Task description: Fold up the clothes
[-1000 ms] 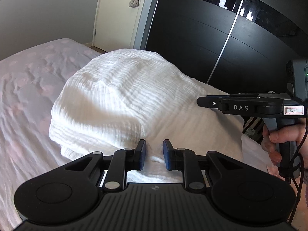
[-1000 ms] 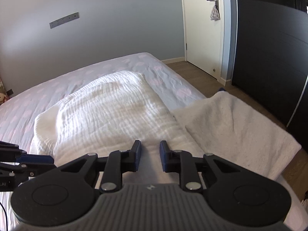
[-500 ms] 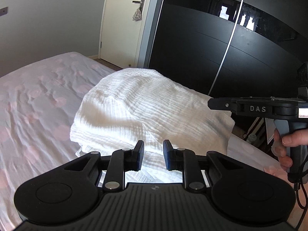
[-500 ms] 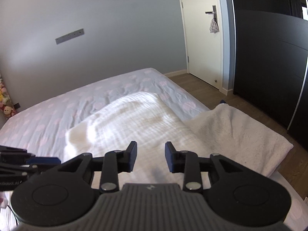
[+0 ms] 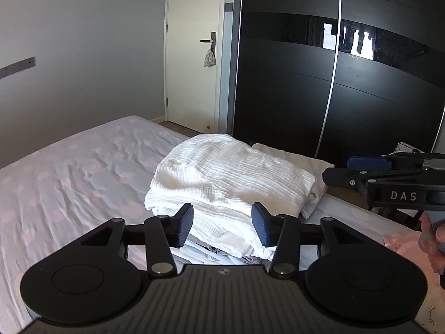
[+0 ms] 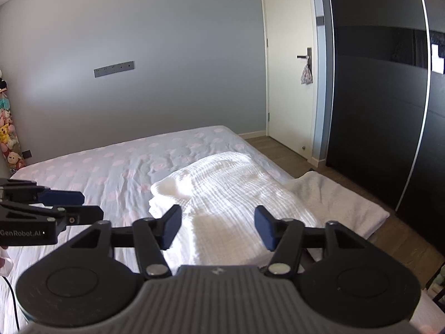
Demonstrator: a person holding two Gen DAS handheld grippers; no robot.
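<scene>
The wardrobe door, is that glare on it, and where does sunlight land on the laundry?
Left wrist view: the glossy wardrobe mirrors a bright window, no washout. Right wrist view: a sunlit patch crosses the white cloth, and straight edges bow from the fisheye.

Your folded blanket (image 5: 230, 178): white crinkled cloth, ribbed, matt. Towel (image 6: 342, 200) beneath: fluffier cloth. Bed sheet (image 5: 69, 183): smooth, wrinkled cotton. Wardrobe (image 5: 347, 89), upper right: glossy black. Floor (image 6: 281, 150): wood.
</scene>
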